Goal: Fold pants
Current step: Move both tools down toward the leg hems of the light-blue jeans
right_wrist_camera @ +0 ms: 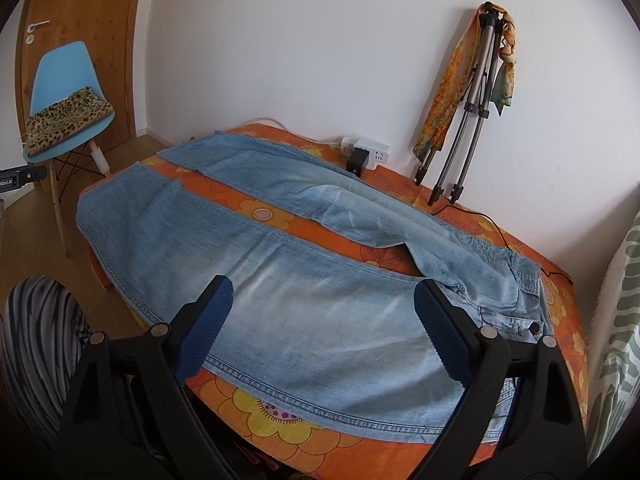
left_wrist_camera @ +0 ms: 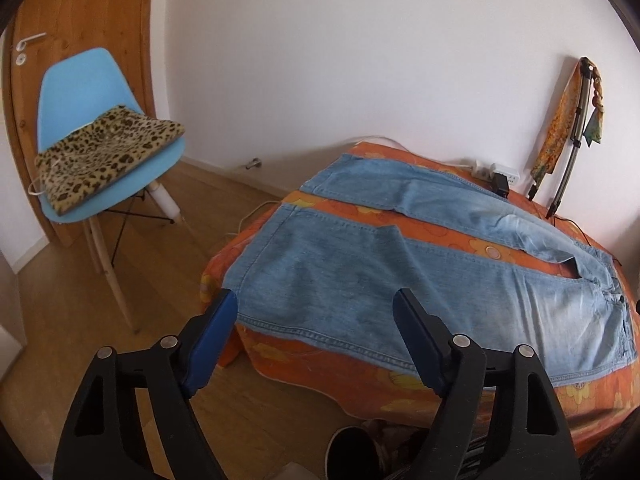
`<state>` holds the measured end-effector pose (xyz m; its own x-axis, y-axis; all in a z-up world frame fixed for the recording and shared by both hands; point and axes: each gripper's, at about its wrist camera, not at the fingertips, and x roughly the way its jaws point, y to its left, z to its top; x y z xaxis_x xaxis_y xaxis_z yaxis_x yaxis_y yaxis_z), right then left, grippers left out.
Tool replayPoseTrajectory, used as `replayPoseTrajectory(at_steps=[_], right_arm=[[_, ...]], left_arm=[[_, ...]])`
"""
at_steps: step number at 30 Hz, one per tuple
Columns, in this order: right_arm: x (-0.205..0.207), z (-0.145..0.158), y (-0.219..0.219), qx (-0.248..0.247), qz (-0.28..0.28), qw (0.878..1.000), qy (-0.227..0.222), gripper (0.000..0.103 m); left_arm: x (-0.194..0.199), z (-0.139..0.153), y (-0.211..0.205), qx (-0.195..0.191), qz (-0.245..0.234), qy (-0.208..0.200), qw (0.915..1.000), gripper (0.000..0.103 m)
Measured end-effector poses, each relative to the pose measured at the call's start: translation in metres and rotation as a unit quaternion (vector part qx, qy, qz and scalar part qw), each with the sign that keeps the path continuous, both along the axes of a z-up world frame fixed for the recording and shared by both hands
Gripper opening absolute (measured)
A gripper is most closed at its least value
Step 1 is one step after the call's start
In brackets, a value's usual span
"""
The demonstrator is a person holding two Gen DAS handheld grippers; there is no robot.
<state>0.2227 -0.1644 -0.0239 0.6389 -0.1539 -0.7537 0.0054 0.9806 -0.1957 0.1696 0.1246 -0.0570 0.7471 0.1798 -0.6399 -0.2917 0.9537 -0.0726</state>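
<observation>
Light blue jeans (left_wrist_camera: 400, 276) lie spread flat on a table under an orange flowered cloth (left_wrist_camera: 360, 376), legs apart, hems at the left, waistband at the right. My left gripper (left_wrist_camera: 316, 300) hovers open over the near leg close to its hem, nothing between its blue pads. In the right wrist view the jeans (right_wrist_camera: 312, 320) fill the table, with the waist button (right_wrist_camera: 534, 327) at the right. My right gripper (right_wrist_camera: 322, 284) stands open above the near leg's thigh, clear of the fabric.
A blue chair (left_wrist_camera: 92, 120) with a leopard-print cushion (left_wrist_camera: 108, 152) stands left by a wooden door (left_wrist_camera: 80, 8). A power strip (right_wrist_camera: 370, 156), cables and a tripod with scarves (right_wrist_camera: 468, 112) sit at the table's far edge against the wall. A striped sleeve (right_wrist_camera: 36, 348) shows lower left.
</observation>
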Motion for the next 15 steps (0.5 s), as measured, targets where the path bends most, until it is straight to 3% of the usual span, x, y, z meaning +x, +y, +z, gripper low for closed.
replayPoseTrajectory(at_steps=[9, 15], right_arm=[[0.04, -0.015, -0.026, 0.021, -0.014, 1.0, 0.012, 0.086], [0.087, -0.017, -0.039, 0.026, -0.012, 1.0, 0.012, 0.082]], left_arm=[[0.021, -0.01, 0.032, -0.006, 0.022, 0.025, 0.9994, 0.062], [0.049, -0.006, 0.047, -0.004, 0.023, 0.034, 0.9992, 0.061]])
